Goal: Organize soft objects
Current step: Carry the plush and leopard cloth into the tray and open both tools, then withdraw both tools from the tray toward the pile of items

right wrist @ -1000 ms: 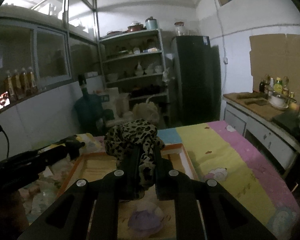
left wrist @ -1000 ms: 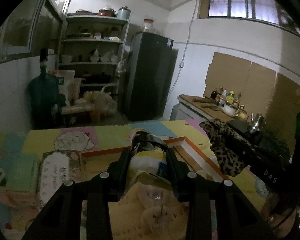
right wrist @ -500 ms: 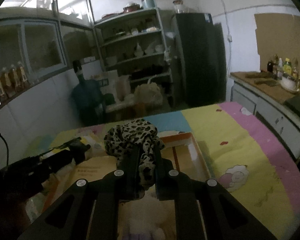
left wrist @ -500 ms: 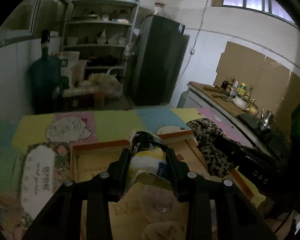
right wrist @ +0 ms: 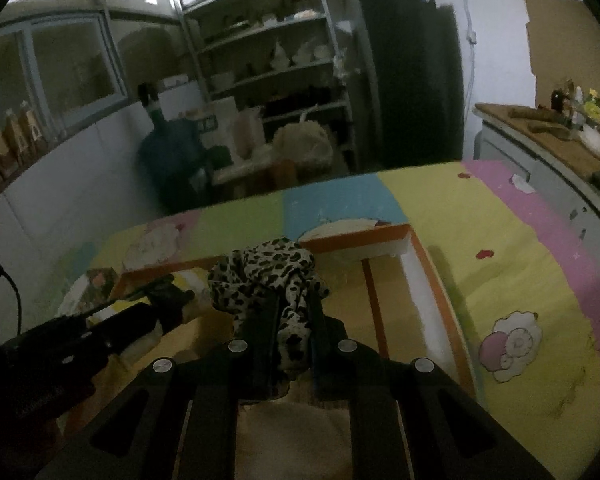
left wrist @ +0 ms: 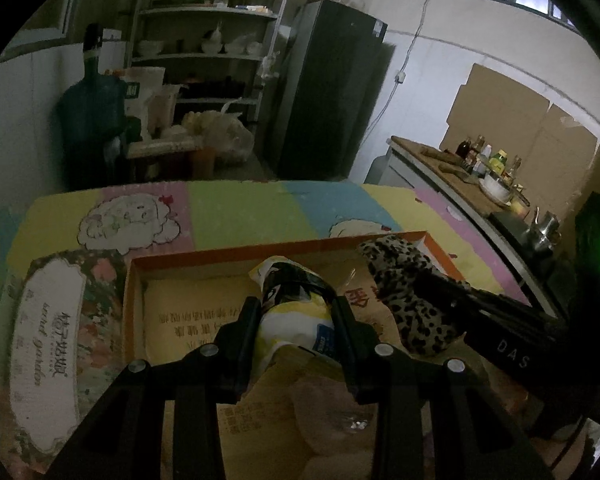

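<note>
My left gripper (left wrist: 294, 312) is shut on a soft yellow, white and black packet (left wrist: 292, 300), held over an orange-rimmed cardboard box (left wrist: 236, 254). My right gripper (right wrist: 292, 308) is shut on a leopard-print cloth (right wrist: 266, 276), also over the box (right wrist: 356, 236). In the left wrist view the leopard cloth (left wrist: 408, 300) hangs at the right, pinched by the other gripper's black fingers. In the right wrist view the left gripper (right wrist: 172, 294) reaches in from the left with the packet. A pale plush toy (left wrist: 340, 424) lies in the box below.
The box sits on a table under a pastel patchwork cloth (right wrist: 500, 240) with sheep drawings. A flowered card (left wrist: 48, 340) lies left of the box. Beyond are shelves (left wrist: 204, 32), a dark fridge (left wrist: 332, 88), a blue water jug (left wrist: 92, 120) and a counter (left wrist: 460, 176) with bottles.
Both grippers have sunk and tipped down toward the box, each still gripping its object. The box fills more of both views, and the leopard cloth has come further over it.
</note>
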Tool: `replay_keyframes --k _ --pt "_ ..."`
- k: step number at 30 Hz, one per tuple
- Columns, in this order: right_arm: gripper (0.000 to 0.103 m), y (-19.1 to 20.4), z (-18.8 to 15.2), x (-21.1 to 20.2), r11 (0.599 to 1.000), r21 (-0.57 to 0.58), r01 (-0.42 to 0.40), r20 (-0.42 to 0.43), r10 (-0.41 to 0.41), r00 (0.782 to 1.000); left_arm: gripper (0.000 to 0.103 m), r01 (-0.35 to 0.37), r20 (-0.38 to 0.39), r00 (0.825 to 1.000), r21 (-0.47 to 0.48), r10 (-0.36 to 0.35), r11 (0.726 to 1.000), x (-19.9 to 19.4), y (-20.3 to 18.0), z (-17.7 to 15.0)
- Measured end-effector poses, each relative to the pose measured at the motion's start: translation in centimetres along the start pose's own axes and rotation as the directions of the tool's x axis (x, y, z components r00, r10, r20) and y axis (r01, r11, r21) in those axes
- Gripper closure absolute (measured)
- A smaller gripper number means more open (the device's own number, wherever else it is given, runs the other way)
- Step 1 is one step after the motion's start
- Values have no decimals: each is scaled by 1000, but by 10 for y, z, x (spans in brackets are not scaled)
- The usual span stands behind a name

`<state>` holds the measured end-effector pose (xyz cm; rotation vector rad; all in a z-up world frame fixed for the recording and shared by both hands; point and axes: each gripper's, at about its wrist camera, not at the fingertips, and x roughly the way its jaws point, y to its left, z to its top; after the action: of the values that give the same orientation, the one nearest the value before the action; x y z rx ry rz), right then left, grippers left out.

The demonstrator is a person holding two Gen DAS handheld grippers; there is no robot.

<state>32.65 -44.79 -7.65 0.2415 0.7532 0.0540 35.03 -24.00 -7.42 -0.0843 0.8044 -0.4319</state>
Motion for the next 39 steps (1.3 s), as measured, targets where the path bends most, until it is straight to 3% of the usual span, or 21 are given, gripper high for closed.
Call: replay_keyframes --k 6,10,11,13,15,21,29,39 --pt "86 1 0 8 1000 -9 5 -39 -5 999 65 4 -42 999 -15 -4 1000 8 3 -1" --pt "77 2 0 11 1000 -11 13 -58 -13 998 63 8 -59 998 -27 -9 1000 10 5 -1" --pt "73 2 0 11 1000 -12 15 -58 -15 998 60 5 -57 998 -28 -7 1000 10 5 -1" --pt "68 3 0 11 1000 -7 15 -59 -15 998 40 8 -42 999 -30 -10 1000 7 4 -1" --pt "65 1 0 9 1000 3 12 -53 -12 999 33 14 -21 1000 -28 -14 1000 1 3 -2" --pt "61 -5 -4 -2 999 53 -9 -19 10 1000 32 20 25 999 -3 -20 1000 -20 -5 -3" --pt "55 6 -15 -45 998 59 24 116 -31 993 32 12 117 993 48 -18 999 -61 -12 -11" --pt "53 39 -26 -82 999 22 35 186 -38 982 32 -61 220 975 98 38 993 -107 -7 -22"
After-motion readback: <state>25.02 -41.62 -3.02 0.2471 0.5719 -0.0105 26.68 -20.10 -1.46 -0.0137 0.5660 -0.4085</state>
